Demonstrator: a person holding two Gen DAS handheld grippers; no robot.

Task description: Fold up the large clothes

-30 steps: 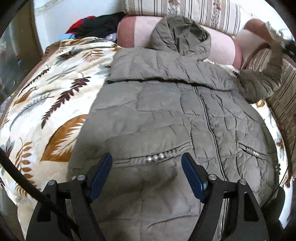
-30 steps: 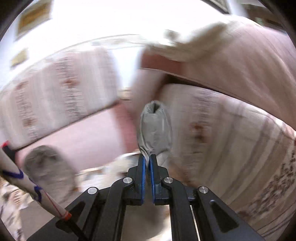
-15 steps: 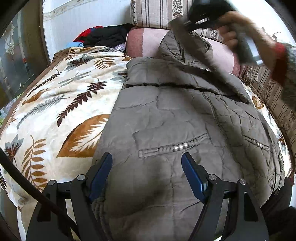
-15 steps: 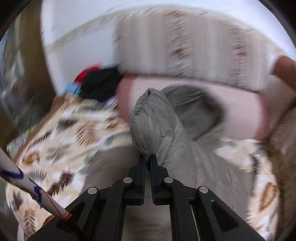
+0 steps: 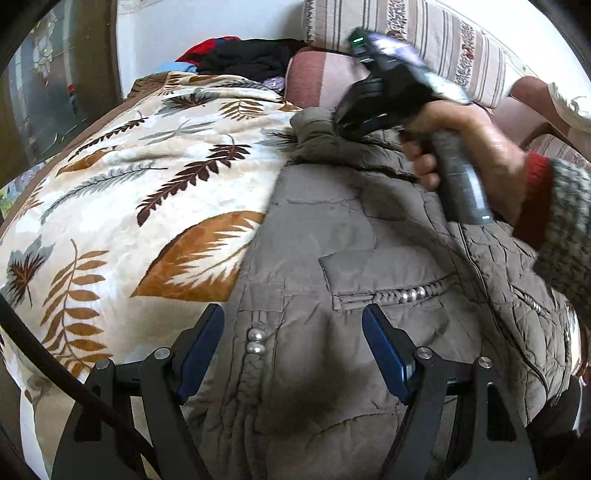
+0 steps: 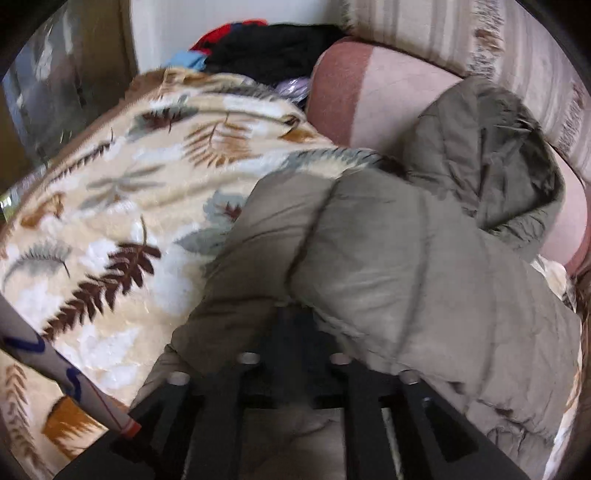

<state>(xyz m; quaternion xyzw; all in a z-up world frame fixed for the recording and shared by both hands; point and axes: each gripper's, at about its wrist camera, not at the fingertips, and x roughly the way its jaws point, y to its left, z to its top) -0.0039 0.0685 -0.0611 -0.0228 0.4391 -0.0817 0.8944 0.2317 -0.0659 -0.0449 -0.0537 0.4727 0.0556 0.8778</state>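
Observation:
A large olive quilted hooded jacket (image 5: 369,240) lies front up on a leaf-print blanket (image 5: 129,192). My left gripper (image 5: 293,343) is open and empty, low over the jacket's hem by the beaded pocket. My right gripper (image 5: 354,125) shows in the left wrist view at the jacket's left shoulder, held by a hand. In the right wrist view the jacket sleeve (image 6: 388,266) lies folded across the body and covers the right gripper's fingertips (image 6: 295,317), so their gap is hidden. The hood (image 6: 491,155) rests against a pink bolster (image 6: 365,96).
A pile of black, red and blue clothes (image 5: 240,59) lies at the blanket's far end by the wall. A striped sofa back (image 5: 424,33) stands behind the pink bolster (image 5: 317,77). A dark glass door (image 5: 44,92) is at the left.
The right gripper has swung the sleeve from the right side across the jacket to its left shoulder and lowered it. The left gripper has stayed open and drifted towards the jacket's left edge.

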